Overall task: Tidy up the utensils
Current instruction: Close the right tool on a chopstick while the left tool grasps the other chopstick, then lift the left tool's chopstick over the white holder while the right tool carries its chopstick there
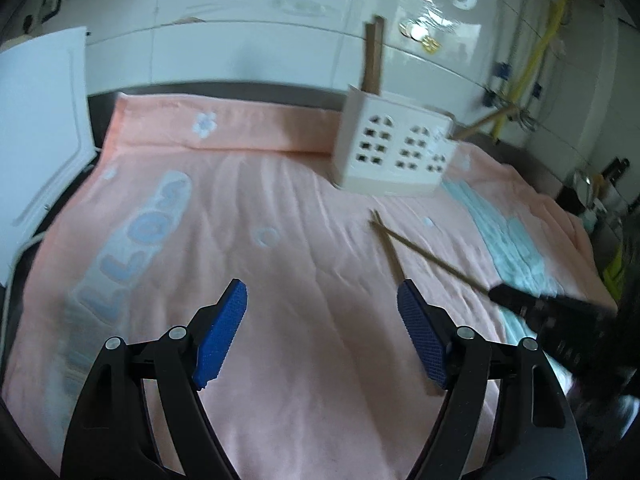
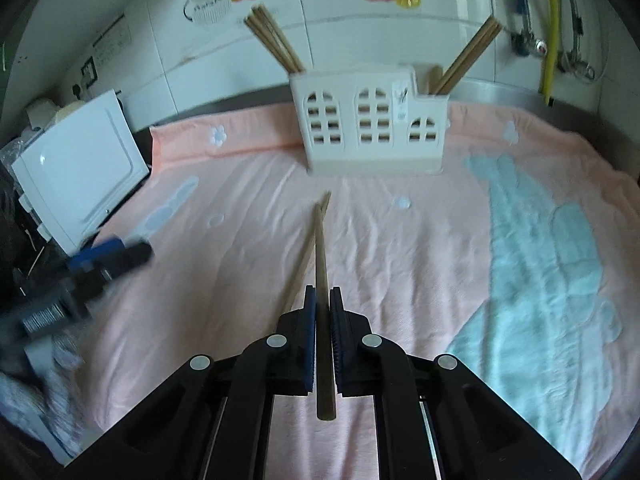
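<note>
A: R gripper (image 2: 322, 300)?
B: Clamped tight on one chopstick (image 2: 321, 264), pads squeezing it both sides. Stick runs straight out ahead of the fingers, back end pokes out behind the pads.

A: 2nd stick?
B: Second chopstick (image 2: 301, 266) just left of the held one, tips nearly meeting out front. Can't tell if it's lifted or lying on the towel (image 2: 400, 264).

A: Holder?
B: White utensil holder (image 2: 370, 128) further ahead of R gripper, upright on the pink towel. Chopstick bundle (image 2: 274, 40) leans out its left end, another bundle (image 2: 466, 58) out the right compartment.

A: L gripper (image 1: 322, 332)?
B: Wide open, nothing btw the blue pads (image 1: 222, 332), only towel under it. From its cam the R gripper comes in low at right w/ the stick; holder is ahead and right.

A: Other stuff?
B: White board (image 2: 80, 168) left of the towel, tiled wall (image 2: 168, 32) behind.
</note>
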### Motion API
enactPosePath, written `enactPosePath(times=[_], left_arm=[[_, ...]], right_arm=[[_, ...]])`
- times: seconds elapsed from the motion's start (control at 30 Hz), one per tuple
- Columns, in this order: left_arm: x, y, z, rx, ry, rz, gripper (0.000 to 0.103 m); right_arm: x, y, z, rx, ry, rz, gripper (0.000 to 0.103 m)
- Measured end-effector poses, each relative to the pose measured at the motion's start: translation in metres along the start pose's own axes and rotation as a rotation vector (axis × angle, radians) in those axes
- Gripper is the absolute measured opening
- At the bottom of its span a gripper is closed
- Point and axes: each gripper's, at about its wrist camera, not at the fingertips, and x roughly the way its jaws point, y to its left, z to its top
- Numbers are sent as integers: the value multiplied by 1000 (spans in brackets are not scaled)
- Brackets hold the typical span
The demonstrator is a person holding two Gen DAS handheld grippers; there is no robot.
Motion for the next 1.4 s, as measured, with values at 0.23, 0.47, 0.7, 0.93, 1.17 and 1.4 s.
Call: enactPosePath(times=[0.23,0.47,0.7,0.93,1.17,1.4], left_arm=[[17,-42,-21,62,72,-100,64],[49,-70,-33,75,160,-158,41],[76,-79,-37,75,214,-152,24],[83,-92,-36,134,214,-83,17],[74,-94,-28,156,209,-71,5],[36,-85,9,148,111,-130,5]], right_arm=[[-21,-12,9,-9,-46,-3,7],[-38,-24,15,5,-86,20,7],[-58,-33,26,8,-135,25,7],[-68,-38,38,5,-160,35,7],[-79,-40,49,-7,-187,35,7],[-82,-46,71,-22,-192,45,7]])
